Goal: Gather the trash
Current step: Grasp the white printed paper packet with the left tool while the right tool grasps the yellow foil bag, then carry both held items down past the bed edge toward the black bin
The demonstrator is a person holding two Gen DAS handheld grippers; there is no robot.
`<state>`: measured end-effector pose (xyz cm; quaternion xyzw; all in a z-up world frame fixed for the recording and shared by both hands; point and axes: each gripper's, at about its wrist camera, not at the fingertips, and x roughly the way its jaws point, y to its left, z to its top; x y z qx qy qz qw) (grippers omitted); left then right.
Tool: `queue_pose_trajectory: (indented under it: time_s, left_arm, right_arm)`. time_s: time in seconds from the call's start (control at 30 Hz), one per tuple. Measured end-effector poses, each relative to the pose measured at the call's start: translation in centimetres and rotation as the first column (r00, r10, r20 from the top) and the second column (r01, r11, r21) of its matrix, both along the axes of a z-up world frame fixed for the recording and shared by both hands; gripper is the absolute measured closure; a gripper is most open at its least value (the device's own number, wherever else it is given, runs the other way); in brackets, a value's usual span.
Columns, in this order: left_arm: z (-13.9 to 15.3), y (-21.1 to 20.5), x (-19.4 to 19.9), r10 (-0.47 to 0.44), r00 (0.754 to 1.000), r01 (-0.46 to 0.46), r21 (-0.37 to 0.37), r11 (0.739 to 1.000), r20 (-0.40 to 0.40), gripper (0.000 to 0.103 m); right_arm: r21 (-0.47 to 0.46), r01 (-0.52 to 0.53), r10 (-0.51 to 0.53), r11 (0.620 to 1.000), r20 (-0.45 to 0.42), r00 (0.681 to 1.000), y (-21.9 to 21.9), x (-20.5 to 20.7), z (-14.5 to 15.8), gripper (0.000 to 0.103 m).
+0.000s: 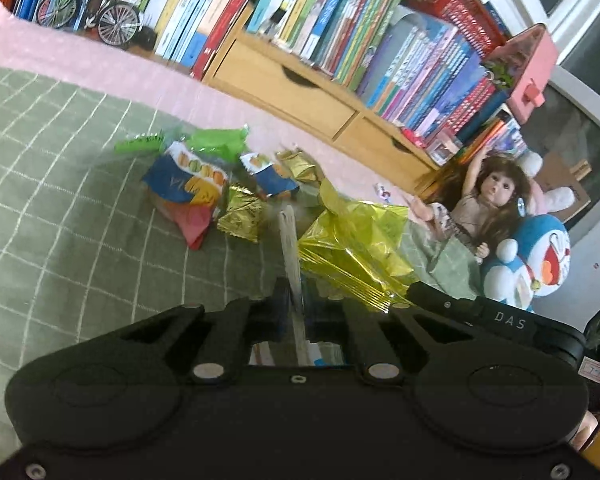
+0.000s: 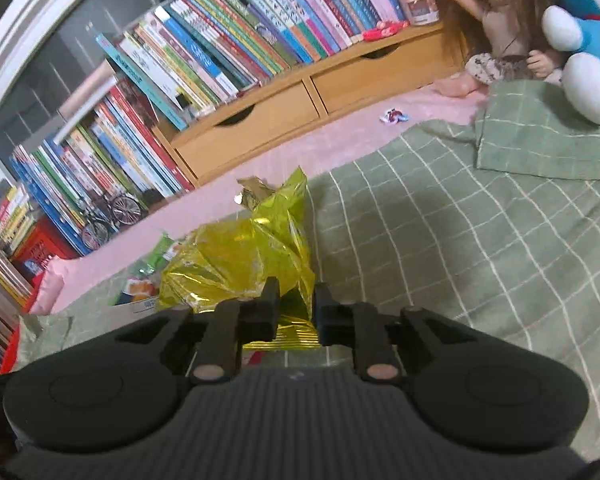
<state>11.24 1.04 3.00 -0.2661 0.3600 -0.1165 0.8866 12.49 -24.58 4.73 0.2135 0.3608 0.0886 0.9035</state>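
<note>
My left gripper (image 1: pixel 298 300) is shut on a thin white wrapper (image 1: pixel 290 240), seen edge-on and sticking forward from the jaws. Right of it lies a crumpled yellow foil bag (image 1: pixel 352 248). Beyond sits a heap of wrappers: a blue-and-orange one (image 1: pixel 184 180), a green one (image 1: pixel 216 140) and gold ones (image 1: pixel 240 216). In the right wrist view my right gripper (image 2: pixel 296 304) is shut on the yellow foil bag (image 2: pixel 240 256), whose foil runs between the fingers. A small candy wrapper (image 2: pixel 394 116) lies apart on the pink sheet.
Everything rests on a green checked blanket (image 2: pixel 460 240) over a pink sheet (image 1: pixel 100 64). A wooden drawer unit (image 1: pixel 300 96) full of books lines the far side. A doll (image 1: pixel 488 200), a blue plush toy (image 1: pixel 540 256) and a model bicycle (image 1: pixel 92 16) stand nearby.
</note>
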Motion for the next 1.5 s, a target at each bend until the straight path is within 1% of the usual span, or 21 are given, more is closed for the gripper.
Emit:
queue_pose_trajectory:
  time_s: [0.17, 0.27, 0.43, 0.5, 0.53, 0.57, 0.6, 0.63, 0.67, 0.7, 0.77, 0.87, 1.0, 1.07, 1.1, 1.13, 1.17, 1.2, 1.23, 1.3, 1.5]
  left_arm:
    - [1.6, 0.5, -1.9, -0.008, 0.999, 0.007, 0.017, 1.0, 0.047, 0.098]
    - [2.7, 1.0, -3.0, -0.01, 0.997, 0.009, 0.021, 1.0, 0.078, 0.098]
    - [4.0, 1.3, -4.5, -0.032, 0.995, 0.028, 0.042, 0.999, 0.1, 0.099]
    - [4.3, 1.3, -5.1, -0.046, 0.994, 0.042, 0.048, 0.998, 0.103, 0.099]
    - [4.4, 1.3, -5.4, -0.05, 0.993, 0.045, 0.051, 0.998, 0.105, 0.099]
    - [4.4, 1.3, -5.7, -0.053, 0.993, 0.048, 0.055, 0.997, 0.105, 0.099]
    - [4.3, 1.3, -5.8, -0.054, 0.993, 0.048, 0.058, 0.997, 0.104, 0.099]
    - [4.3, 1.3, -5.9, -0.053, 0.994, 0.047, 0.061, 0.997, 0.1, 0.099]
    - [4.2, 1.3, -5.9, -0.052, 0.994, 0.046, 0.061, 0.997, 0.094, 0.099]
    - [4.1, 1.3, -6.0, -0.05, 0.995, 0.045, 0.059, 0.997, 0.089, 0.099]
    - [3.7, 1.4, -6.0, -0.048, 0.996, 0.044, 0.056, 0.997, 0.079, 0.099]
    - [3.4, 1.3, -6.2, -0.052, 0.996, 0.047, 0.065, 0.997, 0.071, 0.099]
    - [3.0, 1.1, -6.2, -0.058, 0.996, 0.054, 0.072, 0.996, 0.064, 0.099]
    - [3.0, 1.0, -6.2, -0.061, 0.996, 0.056, 0.071, 0.996, 0.063, 0.099]
    - [3.0, 1.0, -6.2, -0.063, 0.996, 0.059, 0.071, 0.996, 0.064, 0.099]
    - [3.1, 1.0, -6.3, -0.066, 0.996, 0.062, 0.071, 0.996, 0.066, 0.099]
    - [3.1, 1.0, -6.4, -0.068, 0.995, 0.063, 0.072, 0.995, 0.068, 0.099]
    - [3.1, 1.0, -6.5, -0.07, 0.995, 0.065, 0.075, 0.995, 0.07, 0.099]
    - [3.2, 1.0, -6.6, -0.073, 0.995, 0.067, 0.076, 0.995, 0.072, 0.099]
    - [3.4, 1.0, -6.8, -0.077, 0.994, 0.071, 0.075, 0.995, 0.077, 0.099]
    - [4.1, 1.2, -8.1, -0.087, 0.992, 0.081, 0.067, 0.994, 0.093, 0.099]
  right_arm:
    - [-0.077, 0.015, -0.013, 0.997, 0.023, 1.0, -0.4, -2.0, 1.7, 0.085]
    - [-0.103, 0.023, -0.021, 0.994, 0.02, 1.0, -1.0, -3.3, 2.2, 0.09]
    - [-0.138, 0.022, -0.026, 0.99, -0.022, 0.999, -2.1, -5.5, 2.4, 0.091]
    - [-0.153, 0.009, -0.015, 0.988, -0.038, 0.999, -2.2, -6.3, 2.6, 0.088]
    - [-0.163, -0.011, 0.004, 0.987, -0.048, 0.999, -2.2, -6.6, 2.6, 0.085]
    - [-0.17, -0.031, 0.022, 0.985, -0.053, 0.998, -2.2, -6.8, 2.6, 0.078]
    - [-0.182, -0.033, 0.023, 0.983, -0.052, 0.998, -2.2, -7.0, 2.5, 0.057]
    - [-0.192, -0.026, 0.017, 0.981, -0.046, 0.999, -2.2, -7.1, 2.4, 0.047]
    - [-0.202, -0.014, 0.006, 0.979, -0.039, 0.999, -2.1, -7.1, 2.3, 0.028]
    - [-0.204, -0.004, -0.001, 0.979, -0.028, 1.0, -2.2, -7.0, 2.2, 0.022]
    - [-0.199, -0.001, -0.005, 0.98, -0.026, 1.0, -2.2, -6.4, 1.6, 0.021]
    - [-0.189, 0.019, -0.028, 0.982, -0.045, 0.999, -2.1, -5.3, 0.3, 0.014]
    - [-0.225, -0.043, 0.03, 0.973, -0.059, 0.998, -0.5, -4.6, -1.2, 0.008]
    - [-0.244, -0.07, 0.055, 0.967, -0.068, 0.996, 0.5, -4.5, -1.6, 0.009]
    - [-0.24, -0.078, 0.063, 0.968, -0.07, 0.996, 0.8, -4.6, -1.6, 0.02]
    - [-0.234, -0.08, 0.066, 0.969, -0.066, 0.996, 1.0, -4.9, -1.6, 0.025]
    - [-0.236, -0.077, 0.064, 0.969, -0.062, 0.996, 1.2, -5.2, -1.5, 0.042]
    - [-0.242, -0.077, 0.064, 0.967, -0.063, 0.996, 1.4, -5.4, -1.3, 0.067]
    - [-0.243, -0.073, 0.058, 0.967, -0.066, 0.996, 1.4, -5.6, -1.2, 0.075]
    - [-0.226, -0.066, 0.052, 0.972, -0.064, 0.997, 1.1, -6.1, -0.8, 0.082]
    - [-0.189, -0.052, 0.047, 0.981, -0.031, 0.998, 0.7, -8.0, 0.9, 0.085]
